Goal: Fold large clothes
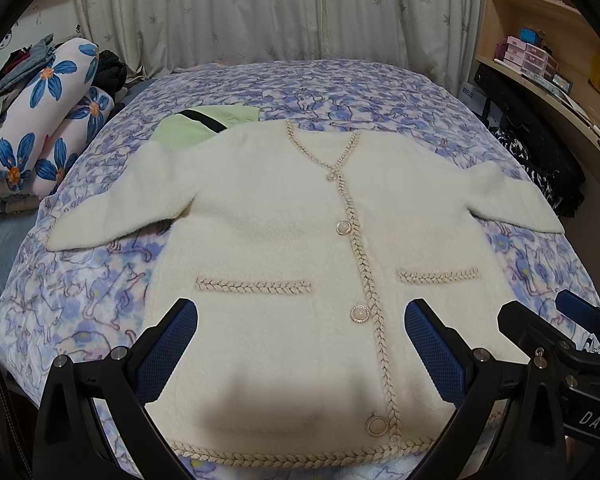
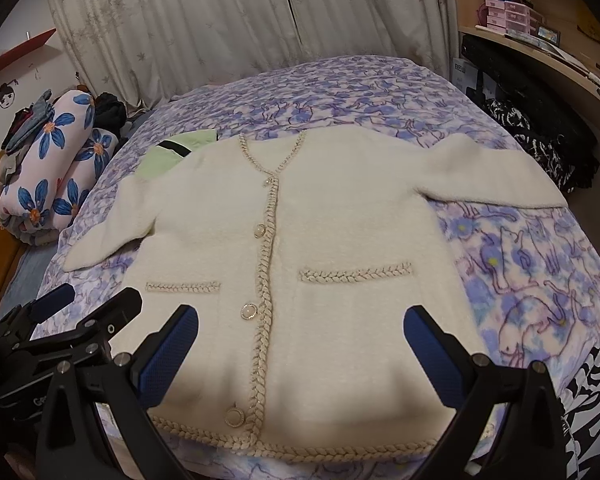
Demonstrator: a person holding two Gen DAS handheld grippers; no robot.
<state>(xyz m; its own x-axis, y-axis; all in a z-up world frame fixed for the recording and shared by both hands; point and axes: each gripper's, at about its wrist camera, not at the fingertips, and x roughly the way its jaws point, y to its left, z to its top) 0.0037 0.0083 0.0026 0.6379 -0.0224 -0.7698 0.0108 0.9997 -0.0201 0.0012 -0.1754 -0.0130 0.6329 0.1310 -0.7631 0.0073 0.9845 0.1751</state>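
Between my spread-apart left gripper (image 1: 300,344) and right gripper (image 2: 300,350) lay the cardigan (image 1: 300,248) — soft, floppy — best pinched at its hem corners.

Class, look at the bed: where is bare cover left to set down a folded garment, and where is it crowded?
Bare bedspread lies between the cardigan collar and the curtains, and right of the hem below the right-hand sleeve. Crowded: the green garment and rolled floral bedding at left.

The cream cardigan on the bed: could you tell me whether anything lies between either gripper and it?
Nothing visible does. The left gripper and right gripper both hang open over the cream cardigan, near its hem. A green garment lies partly under its far shoulder.
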